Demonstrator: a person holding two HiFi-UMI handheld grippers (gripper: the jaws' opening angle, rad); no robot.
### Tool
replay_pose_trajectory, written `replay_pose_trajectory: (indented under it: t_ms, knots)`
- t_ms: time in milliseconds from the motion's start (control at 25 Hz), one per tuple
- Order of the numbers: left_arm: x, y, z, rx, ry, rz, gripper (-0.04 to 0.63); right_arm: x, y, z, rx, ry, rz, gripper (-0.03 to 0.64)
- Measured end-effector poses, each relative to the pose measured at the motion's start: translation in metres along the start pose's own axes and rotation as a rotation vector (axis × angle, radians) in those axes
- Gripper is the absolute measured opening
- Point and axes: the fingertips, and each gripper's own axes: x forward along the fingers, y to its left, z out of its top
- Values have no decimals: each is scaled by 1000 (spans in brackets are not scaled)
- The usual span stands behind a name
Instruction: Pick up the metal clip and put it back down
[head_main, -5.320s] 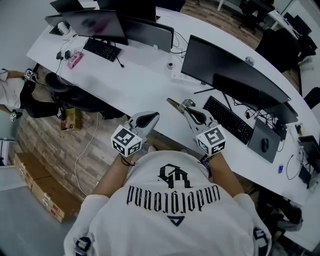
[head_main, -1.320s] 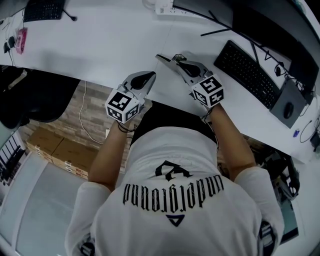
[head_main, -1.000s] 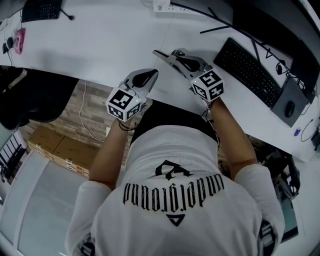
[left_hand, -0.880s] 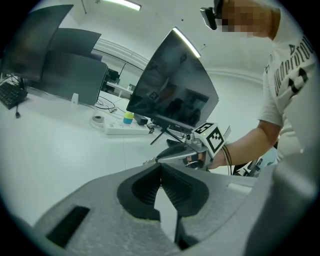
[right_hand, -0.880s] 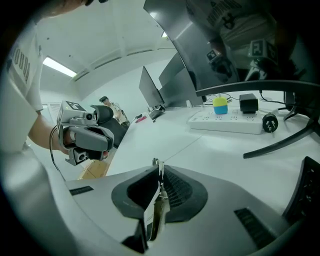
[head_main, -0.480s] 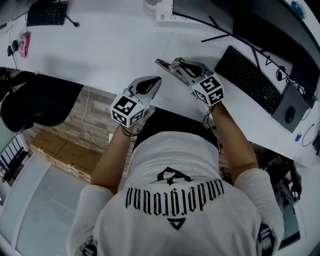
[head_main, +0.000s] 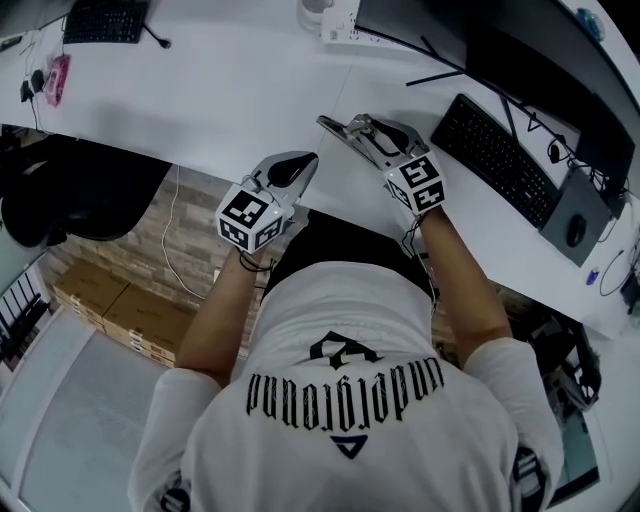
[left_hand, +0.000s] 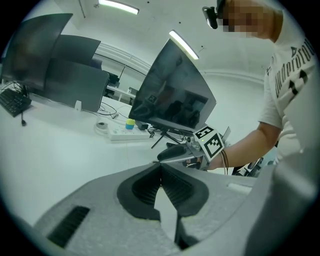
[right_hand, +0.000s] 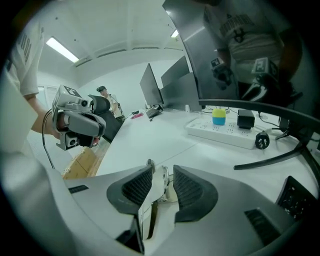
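Observation:
The metal clip (right_hand: 159, 186) is a thin silver piece, pinched between the dark ribbed pads of my right gripper (right_hand: 163, 183), which is shut on it. In the head view the right gripper (head_main: 340, 127) reaches over the white desk (head_main: 230, 90) near its front edge, with the clip (head_main: 333, 124) sticking out past its tip. My left gripper (head_main: 303, 162) hovers at the desk edge, a short way left of the right one. Its jaws meet with nothing between them, as the left gripper view shows (left_hand: 161, 168). Whether the clip touches the desk is unclear.
A black keyboard (head_main: 495, 152) and mouse (head_main: 575, 231) lie right of the right gripper, below dark monitors (head_main: 520, 65). A white power strip (right_hand: 226, 133) sits at the back of the desk. A black chair (head_main: 75, 200) and cardboard boxes (head_main: 115, 300) are on the floor at left.
Both grippers stay close to the same spot at the desk's front edge, and the right one keeps its hold on the clip. Only the head camera's framing shifts a little.

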Motion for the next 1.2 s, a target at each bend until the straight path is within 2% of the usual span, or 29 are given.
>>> replay_pose_trajectory:
  t_ms: [320, 520, 760, 1040, 1200]
  knots:
    - [-40, -15, 19, 26, -78, -5, 15, -44, 27, 29, -77, -41, -87, 98]
    - [-64, -30, 37, 70, -131, -7, 15, -75, 55, 59, -92, -105, -105, 98]
    - [-89, -62, 67, 140, -191, -38, 15, -111, 88, 100, -168, -178, -138, 97]
    - [-137, -90, 92, 207, -242, -27, 15, -160, 134, 141, -212, -281, -167, 35]
    - [-161, -104, 109, 254, -286, -12, 15, -178, 158, 162, -273, -316, -177, 15]
